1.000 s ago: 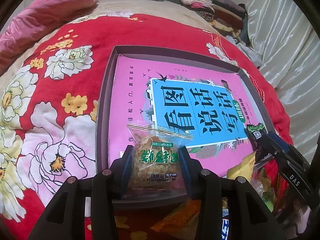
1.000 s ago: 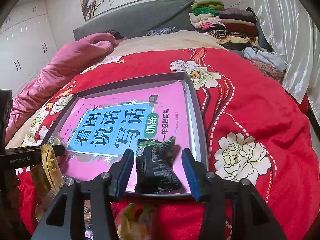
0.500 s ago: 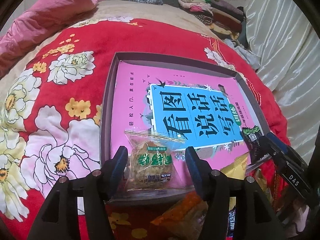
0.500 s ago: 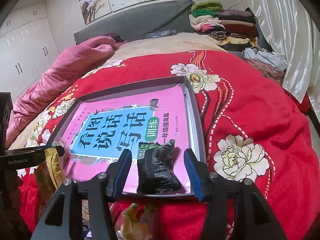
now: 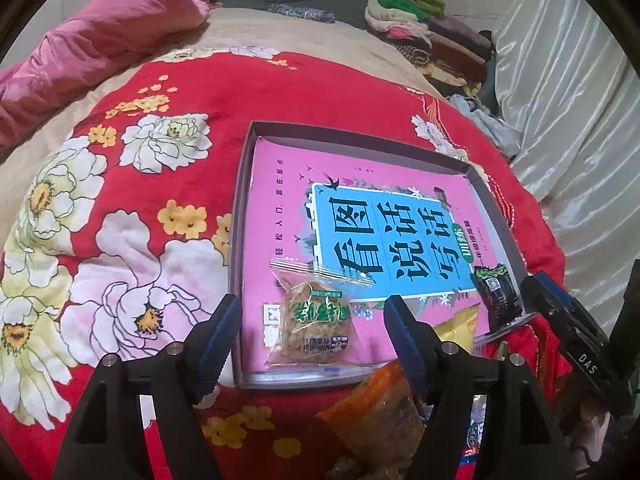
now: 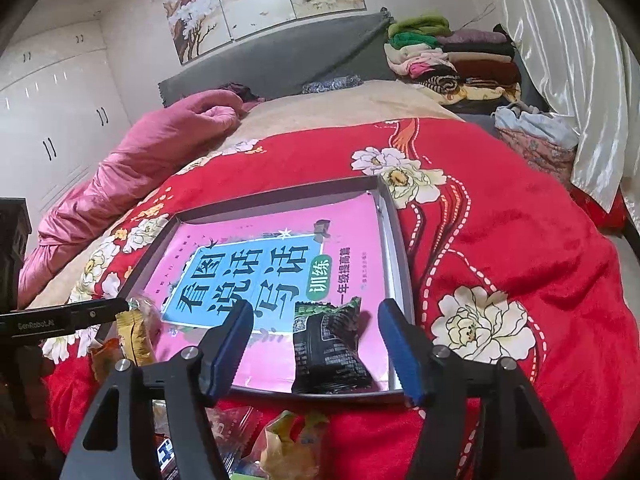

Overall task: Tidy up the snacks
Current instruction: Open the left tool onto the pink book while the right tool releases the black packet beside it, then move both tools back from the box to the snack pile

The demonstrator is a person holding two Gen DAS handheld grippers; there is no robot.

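Surface: red flowered quilt (image 5: pixel 328 92) over a bed; pink duvet (image 6: pixel 152 152) and a pile of folded clothes (image 6: pixel 452 56) near the headboard.
Count: two grippers, one tray, one book, two snacks in the tray, several more packets heaped on the quilt at the near edge.
Clear snack packet (image 5: pixel 314 316): see-through wrapper, golden-brown cake, green characters.
Black snack packet (image 6: pixel 328 350): dark wrapper, green top edge.
Tray (image 5: pixel 240 216): shallow, grey, holds a pink book (image 5: pixel 280 184) with a blue title panel; clear packet lies at its near left corner, black packet at its near right corner.
Left gripper (image 5: pixel 312 330): jaws opening, clear packet between them, pads apart from it.
Right gripper (image 6: pixel 316 342): jaws opening, black packet between them, untouched.
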